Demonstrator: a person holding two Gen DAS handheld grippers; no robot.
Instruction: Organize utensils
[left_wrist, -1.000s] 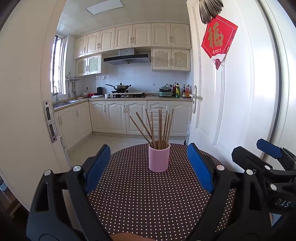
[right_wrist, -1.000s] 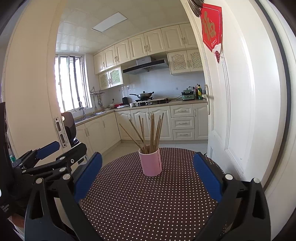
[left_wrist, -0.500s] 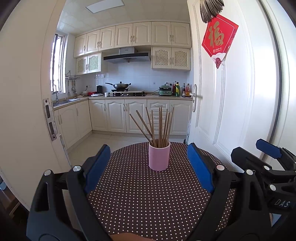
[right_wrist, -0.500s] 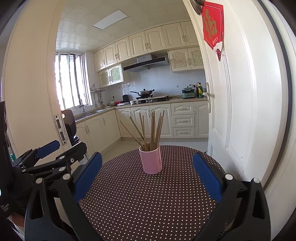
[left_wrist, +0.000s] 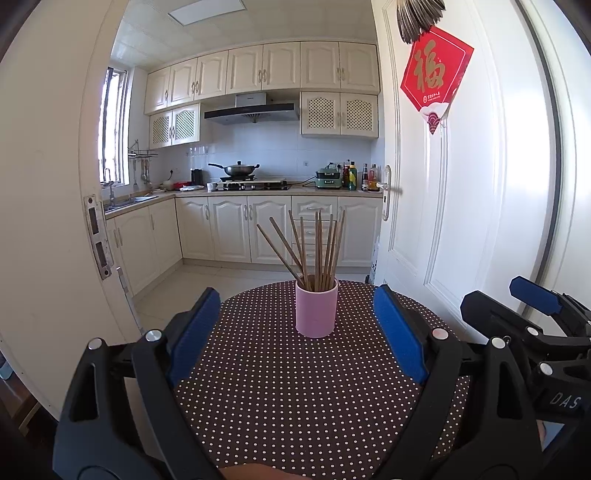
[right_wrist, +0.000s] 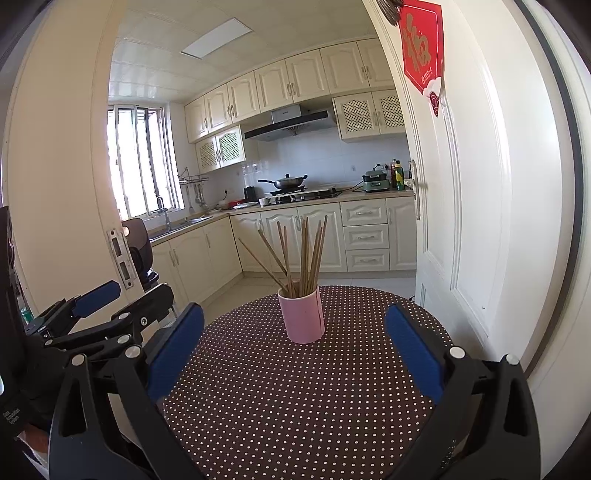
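While both grippers, left (left_wrist: 295, 328) and right (right_wrist: 293, 339), gape empty, wooden chopsticks (left_wrist: 314, 251) stand in a pink cup (left_wrist: 316, 312) at frame centre.

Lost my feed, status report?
Left gripper and right gripper open, empty. Chopsticks upright in pink cup on table. Nothing in the way.

Left hand-held gripper (left_wrist: 295, 332) jaws wide apart, empty, right hand-held gripper (right_wrist: 295, 354) likewise, side by side

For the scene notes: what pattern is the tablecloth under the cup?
Dark brown tablecloth with small white polka dots, clearest in the left wrist view.
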